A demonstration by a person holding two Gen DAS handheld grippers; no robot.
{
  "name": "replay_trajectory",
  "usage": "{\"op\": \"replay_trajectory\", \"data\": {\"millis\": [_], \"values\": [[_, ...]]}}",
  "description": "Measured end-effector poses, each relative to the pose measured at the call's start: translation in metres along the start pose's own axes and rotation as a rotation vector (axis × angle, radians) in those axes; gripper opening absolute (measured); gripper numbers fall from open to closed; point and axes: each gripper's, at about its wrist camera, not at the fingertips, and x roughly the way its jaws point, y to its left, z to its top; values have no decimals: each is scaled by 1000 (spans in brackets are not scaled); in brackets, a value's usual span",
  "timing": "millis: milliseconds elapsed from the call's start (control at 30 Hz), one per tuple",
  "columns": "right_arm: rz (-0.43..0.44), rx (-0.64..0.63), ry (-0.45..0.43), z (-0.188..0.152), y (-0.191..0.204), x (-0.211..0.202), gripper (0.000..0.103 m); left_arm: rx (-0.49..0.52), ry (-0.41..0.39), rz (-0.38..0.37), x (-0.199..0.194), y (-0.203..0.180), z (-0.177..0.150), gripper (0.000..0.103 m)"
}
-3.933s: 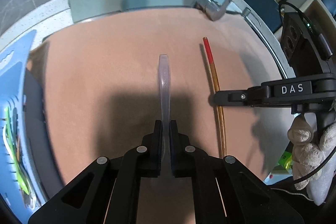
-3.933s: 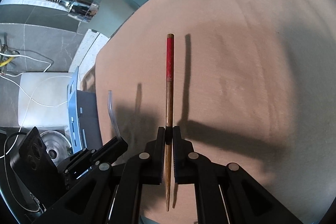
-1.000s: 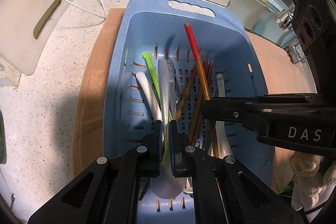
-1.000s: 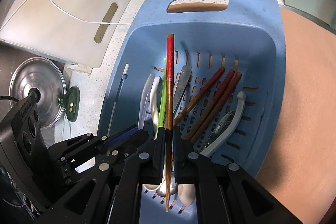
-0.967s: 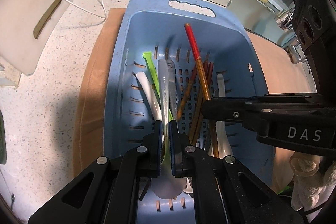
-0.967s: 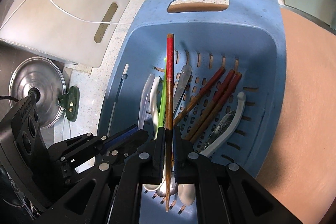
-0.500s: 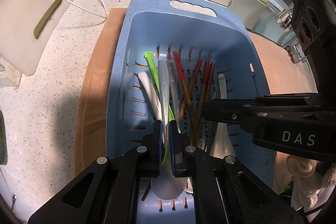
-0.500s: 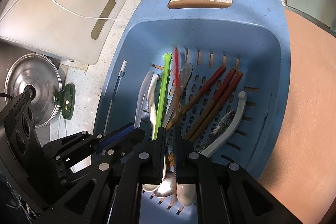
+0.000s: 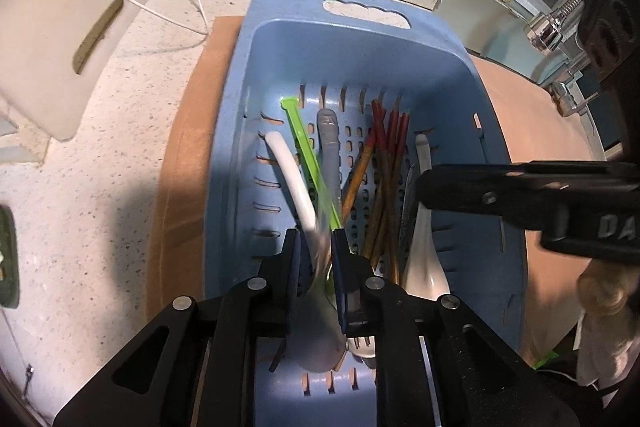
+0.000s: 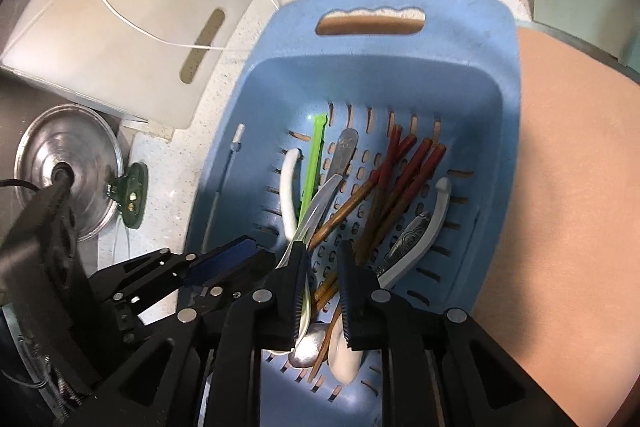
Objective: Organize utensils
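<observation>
Red-tipped chopstick (image 10: 394,151), previously pinched by right gripper (image 10: 322,259), lay in blue basket (image 9: 280,39) among other chopsticks. Right jaws were opening, nothing between them. Left gripper (image 9: 314,247) jaws were opening; clear spoon (image 9: 320,227), blurred, sat between them, pads no longer pressing. Basket rested on tan mat (image 10: 580,167) beside white cutting board (image 10: 120,27).

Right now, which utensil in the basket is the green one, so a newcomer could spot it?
Find the blue slotted basket on the speckled counter. Among the utensils on its floor, look left of the red-tipped chopsticks. The green utensil lies between a white spoon handle and a steel one: thin, flat, the only bright lime piece.
</observation>
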Motion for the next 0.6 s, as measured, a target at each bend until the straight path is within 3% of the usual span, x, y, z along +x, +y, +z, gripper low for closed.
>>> {"op": "replay_trajectory", "data": {"millis": [167,267,400,600], "values": [[1,-49,-50,-7,1,-23,31,-7,-64,27,-19,-3,-7,32],[2,-61,-69,-10,-1,-35,32,-4,-104,45,-31,-6,-12,34],[-9,-102,-106,-16,-2,-52,37,-7,-156,58,-48,-10,-14,45],[-24,-162,-154,-25,-3,-74,38,-10,-211,65,-67,-21,-19,50]]}}
